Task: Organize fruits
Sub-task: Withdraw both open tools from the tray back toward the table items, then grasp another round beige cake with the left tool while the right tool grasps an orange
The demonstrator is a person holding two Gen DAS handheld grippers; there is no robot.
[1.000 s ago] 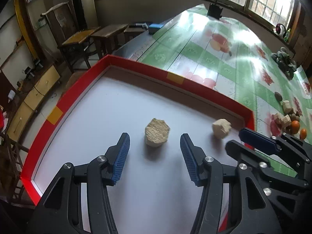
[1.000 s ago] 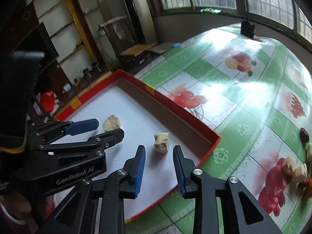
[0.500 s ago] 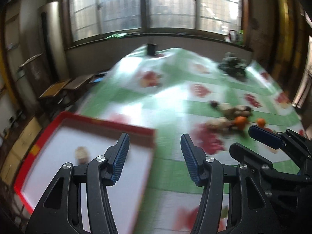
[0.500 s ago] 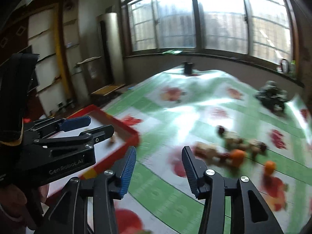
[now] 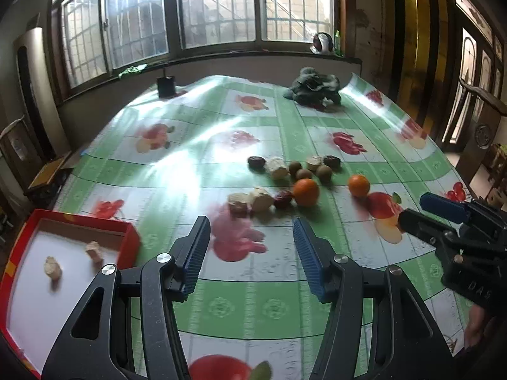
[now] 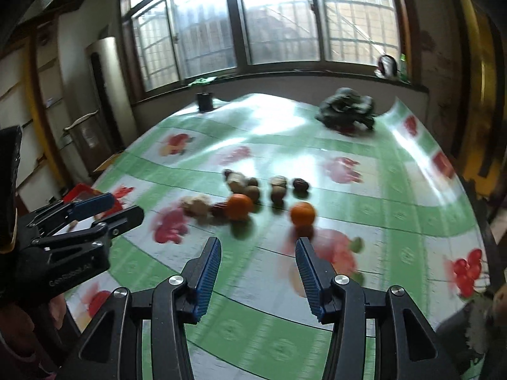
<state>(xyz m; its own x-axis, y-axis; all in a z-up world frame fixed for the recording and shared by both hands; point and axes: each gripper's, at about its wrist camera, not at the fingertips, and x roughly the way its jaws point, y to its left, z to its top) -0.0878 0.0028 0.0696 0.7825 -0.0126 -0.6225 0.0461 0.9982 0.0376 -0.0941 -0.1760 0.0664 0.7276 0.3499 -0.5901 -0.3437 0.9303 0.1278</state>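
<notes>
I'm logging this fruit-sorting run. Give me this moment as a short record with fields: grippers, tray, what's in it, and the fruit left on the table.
left gripper: black with blue pads, open, empty, above the tablecloth
right gripper: same build, open, empty
tray: red-rimmed white tray, at the table's left edge
in tray: two beige chunks
on table: two oranges, brown kiwis, beige chunks, dark red fruits, clustered on the green floral tablecloth
far end: dark grey bundle

2 oranges, 3 kiwis, 3 dark fruits, 4 pale chunks on the cloth, 2 more chunks in 1 red tray
</notes>
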